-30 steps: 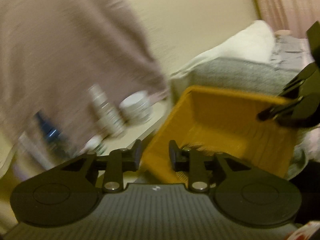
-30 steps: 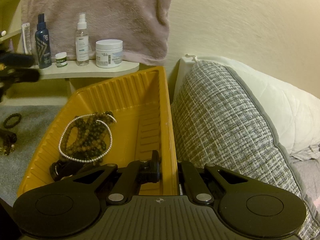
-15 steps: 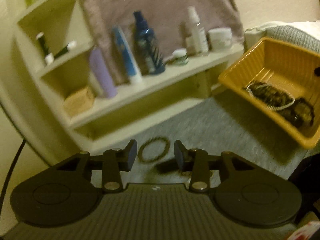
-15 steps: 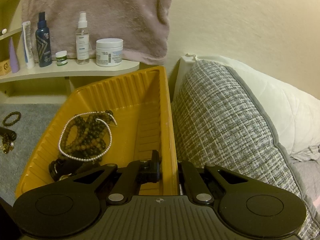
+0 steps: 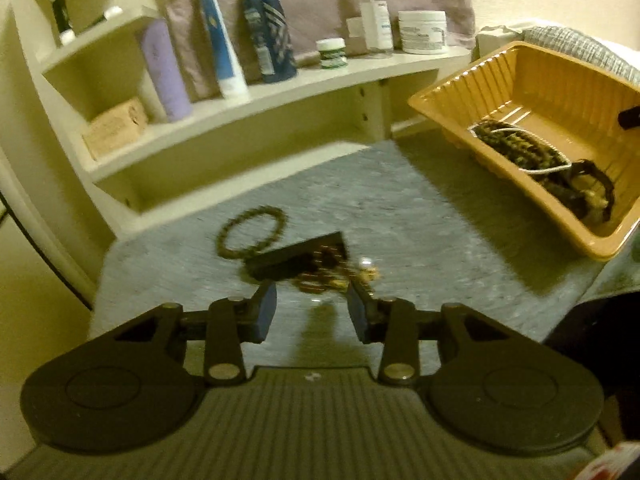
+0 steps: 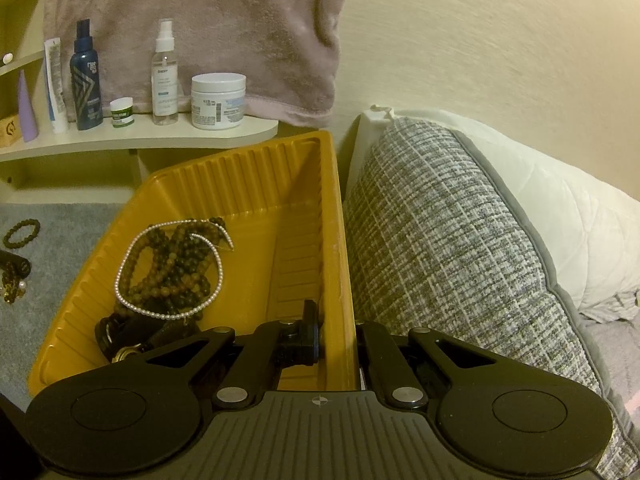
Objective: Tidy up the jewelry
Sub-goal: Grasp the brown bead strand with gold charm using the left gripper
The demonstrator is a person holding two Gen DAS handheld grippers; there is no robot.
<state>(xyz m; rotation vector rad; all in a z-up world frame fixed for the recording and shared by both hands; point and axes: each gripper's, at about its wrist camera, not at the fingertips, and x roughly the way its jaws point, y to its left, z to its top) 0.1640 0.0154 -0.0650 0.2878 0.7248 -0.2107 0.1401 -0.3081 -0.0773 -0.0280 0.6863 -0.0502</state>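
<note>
My left gripper [image 5: 311, 308] is open and empty, just short of a small pile of gold and pearl jewelry [image 5: 332, 274] beside a dark flat case [image 5: 296, 258] on the grey cloth. A brown bead bracelet [image 5: 252, 232] lies just beyond the case. My right gripper [image 6: 338, 338] is shut on the right wall of the yellow tray [image 6: 342, 280], which also shows in the left wrist view [image 5: 516, 68]. In the tray lie brown bead necklaces [image 6: 172, 272], a pearl strand [image 6: 136, 308] and a dark strap item [image 6: 120, 340].
A cream shelf [image 5: 280, 88] with bottles, tubes and jars stands behind the cloth [image 5: 420, 232], under a hanging pink towel [image 6: 224, 20]. A grey woven cushion [image 6: 452, 248] and white pillow [image 6: 560, 220] press against the tray's right side.
My left gripper swung away from the tray to the left and down over the grey cloth, closing in on the jewelry pile. My right gripper kept its hold on the tray wall.
</note>
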